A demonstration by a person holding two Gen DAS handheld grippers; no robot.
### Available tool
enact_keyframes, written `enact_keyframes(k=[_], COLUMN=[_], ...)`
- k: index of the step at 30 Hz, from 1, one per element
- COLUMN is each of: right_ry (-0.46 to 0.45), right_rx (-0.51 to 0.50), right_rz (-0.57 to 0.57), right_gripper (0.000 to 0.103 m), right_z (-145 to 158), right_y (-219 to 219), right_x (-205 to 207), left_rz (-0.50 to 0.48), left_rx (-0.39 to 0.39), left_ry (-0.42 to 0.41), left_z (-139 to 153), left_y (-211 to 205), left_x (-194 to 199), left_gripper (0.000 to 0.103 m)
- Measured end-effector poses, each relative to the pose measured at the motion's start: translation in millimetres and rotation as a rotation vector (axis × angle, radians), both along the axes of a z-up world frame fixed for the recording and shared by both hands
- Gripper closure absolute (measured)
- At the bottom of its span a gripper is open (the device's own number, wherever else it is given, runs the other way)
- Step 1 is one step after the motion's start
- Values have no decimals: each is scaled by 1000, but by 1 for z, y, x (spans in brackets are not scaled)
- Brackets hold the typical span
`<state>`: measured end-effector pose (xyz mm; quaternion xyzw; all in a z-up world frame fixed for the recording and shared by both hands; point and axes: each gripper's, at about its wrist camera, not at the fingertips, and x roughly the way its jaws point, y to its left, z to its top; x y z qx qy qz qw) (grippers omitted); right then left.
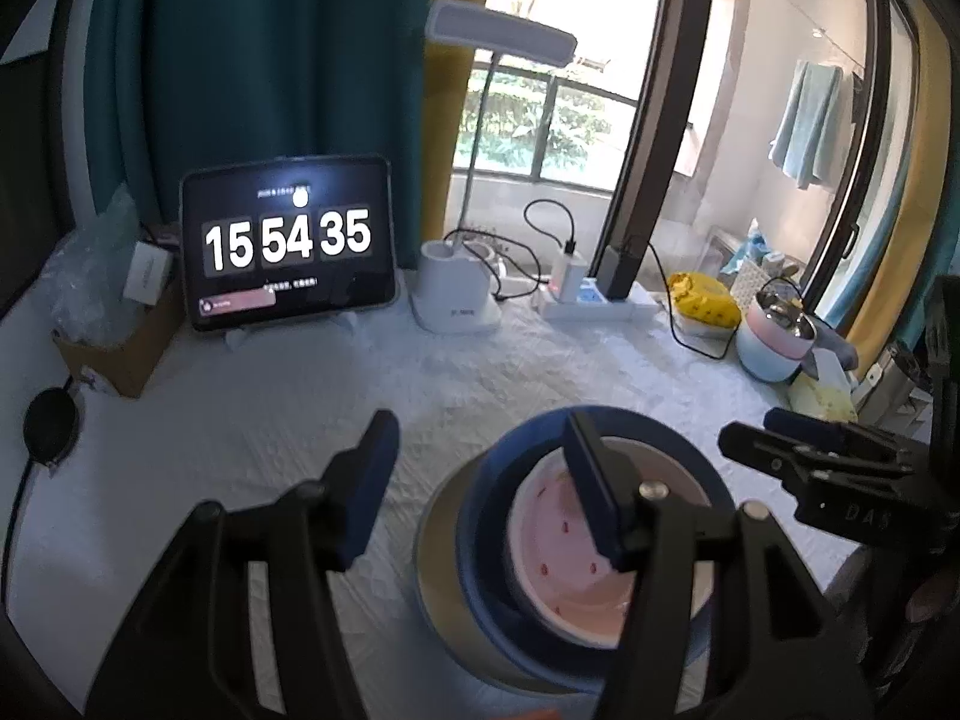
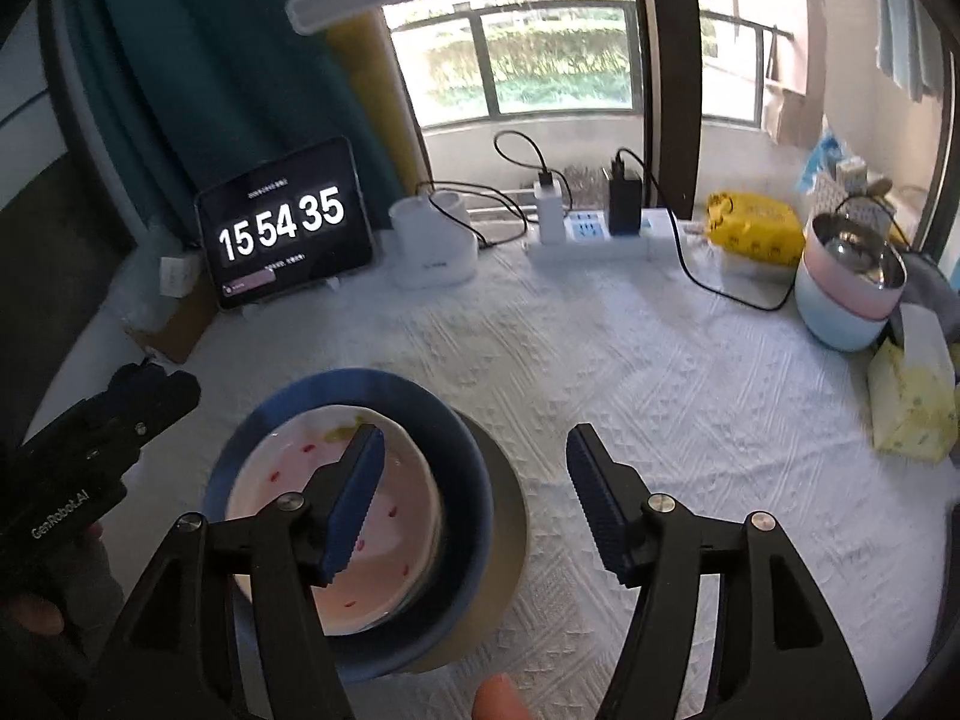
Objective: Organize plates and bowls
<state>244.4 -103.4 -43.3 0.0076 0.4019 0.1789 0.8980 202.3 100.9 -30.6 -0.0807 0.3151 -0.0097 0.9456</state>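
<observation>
Black-fingered left gripper (image 1: 480,480) and right gripper (image 2: 474,498) are being held angled downward, jaws apart and empty, over the upright pink bowl (image 2: 282,516) nested in the blue bowl (image 2: 462,480) near the tabletop's (image 2: 660,372) front edge.

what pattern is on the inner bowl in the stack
The inner bowl is pale pink with small red marks, clearest in the right wrist view.

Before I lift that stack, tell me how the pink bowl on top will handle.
The pink bowl looks glazed and rigid, so probably slippery and breakable. It sits loose inside the blue bowl, so tilting the stack may slide it. Both tools, left and right, stand open, holding nothing.
</observation>
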Motion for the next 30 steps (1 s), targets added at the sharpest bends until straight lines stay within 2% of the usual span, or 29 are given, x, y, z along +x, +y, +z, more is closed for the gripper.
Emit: enact_keyframes(k=[8, 13, 23, 30], right_ry=[-44, -76, -137, -193], right_rx=[-7, -13, -9, -2], right_rz=[-3, -10, -35, -55], right_gripper=[36, 36, 36, 36], right_z=[11, 21, 40, 59], right_y=[-6, -11, -27, -39], right_x=[-20, -35, -67, -89], left_rz=[-2, -16, -46, -60], left_rx=[29, 28, 47, 58], left_ry=[-62, -91, -150, -208], left_z=[19, 27, 45, 62], left_y=[-11, -18, -38, -50], left_x=[-24, -38, -66, -88], left_gripper=[43, 35, 31, 16])
